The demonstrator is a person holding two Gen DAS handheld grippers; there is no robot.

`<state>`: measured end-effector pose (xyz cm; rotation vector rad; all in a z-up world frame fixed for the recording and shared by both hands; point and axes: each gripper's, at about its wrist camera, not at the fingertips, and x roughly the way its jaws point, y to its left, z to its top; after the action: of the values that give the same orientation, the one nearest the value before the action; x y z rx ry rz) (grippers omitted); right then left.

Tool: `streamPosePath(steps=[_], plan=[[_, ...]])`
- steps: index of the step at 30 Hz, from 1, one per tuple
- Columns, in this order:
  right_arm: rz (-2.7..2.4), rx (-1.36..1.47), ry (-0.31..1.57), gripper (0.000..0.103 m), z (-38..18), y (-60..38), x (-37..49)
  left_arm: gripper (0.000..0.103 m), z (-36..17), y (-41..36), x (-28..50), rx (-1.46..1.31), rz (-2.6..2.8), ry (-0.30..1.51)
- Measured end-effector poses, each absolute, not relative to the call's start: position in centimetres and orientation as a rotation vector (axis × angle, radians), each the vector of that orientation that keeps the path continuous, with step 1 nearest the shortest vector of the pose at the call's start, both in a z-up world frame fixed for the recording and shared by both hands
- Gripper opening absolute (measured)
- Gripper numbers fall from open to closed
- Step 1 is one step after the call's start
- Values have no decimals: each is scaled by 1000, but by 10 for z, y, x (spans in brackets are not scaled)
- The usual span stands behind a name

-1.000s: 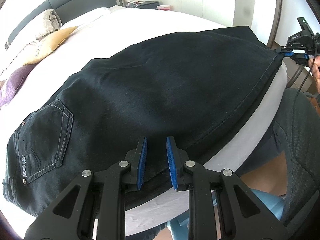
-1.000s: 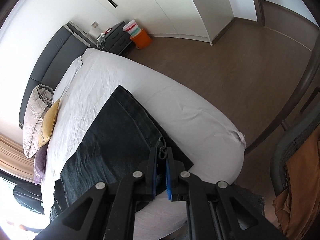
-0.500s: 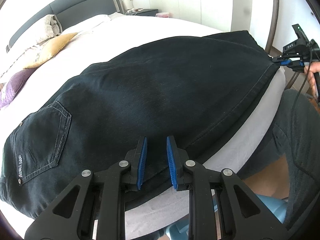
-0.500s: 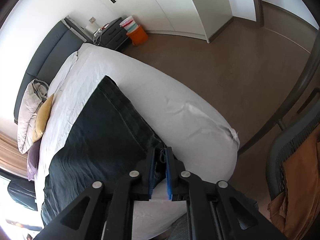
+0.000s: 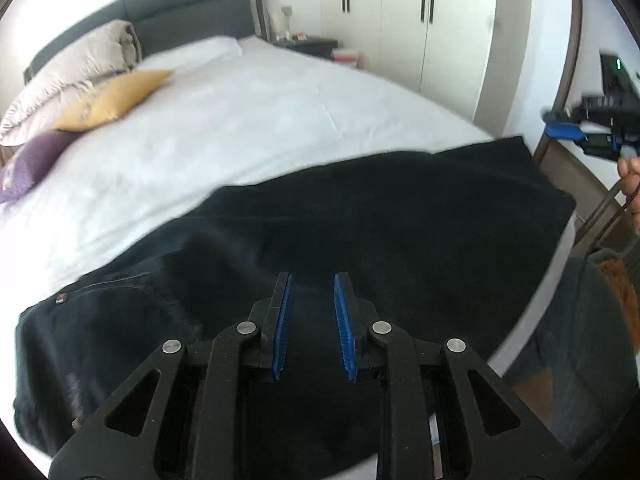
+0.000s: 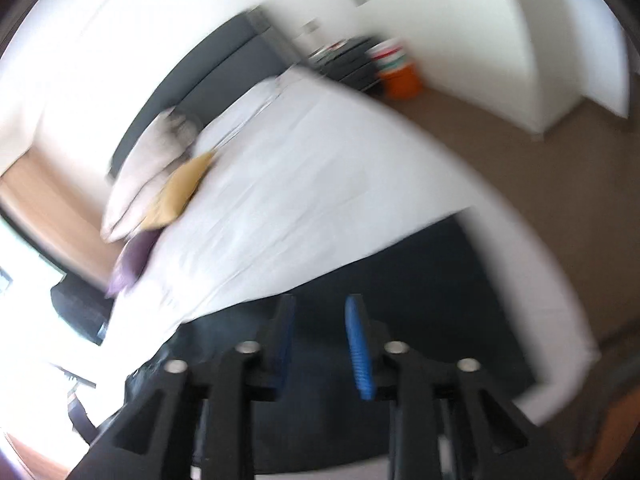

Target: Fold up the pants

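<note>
The black denim pants (image 5: 360,232) lie flat across the near edge of the white bed (image 5: 260,132), waist and back pocket at the left, leg hems at the right. My left gripper (image 5: 312,292) hovers over the middle of the pants, jaws open and empty. My right gripper (image 6: 320,312) is open and empty above the hem end of the pants (image 6: 440,300); that view is blurred by motion. In the left wrist view the right gripper (image 5: 572,128) shows at the far right, off the bed's corner.
Pillows, yellow (image 5: 112,96), purple (image 5: 28,164) and beige (image 5: 68,80), lie at the headboard end. A nightstand (image 5: 308,44) and white wardrobes (image 5: 400,20) stand beyond the bed. An orange bin (image 6: 400,80) sits on the brown floor (image 6: 540,184).
The right gripper has let go of the pants hem and opened, lifting away. Both grippers have risen and tilted up, so more of the bed shows. The pants now lie flat.
</note>
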<state>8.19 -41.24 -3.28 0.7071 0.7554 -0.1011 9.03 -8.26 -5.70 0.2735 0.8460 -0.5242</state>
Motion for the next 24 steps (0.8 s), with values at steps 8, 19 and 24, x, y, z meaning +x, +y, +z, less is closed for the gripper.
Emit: streamPosePath(steps=[8, 19, 24], plan=[[-122, 770, 1044, 8, -120, -398, 71, 20, -98, -75, 37, 318, -508, 866], [-190, 658, 1081, 35, -73, -399, 58, 20, -41, -7, 77, 307, -416, 794], [75, 551, 1012, 54, -51, -340, 107, 20, -47, 77, 151, 282, -184, 870]])
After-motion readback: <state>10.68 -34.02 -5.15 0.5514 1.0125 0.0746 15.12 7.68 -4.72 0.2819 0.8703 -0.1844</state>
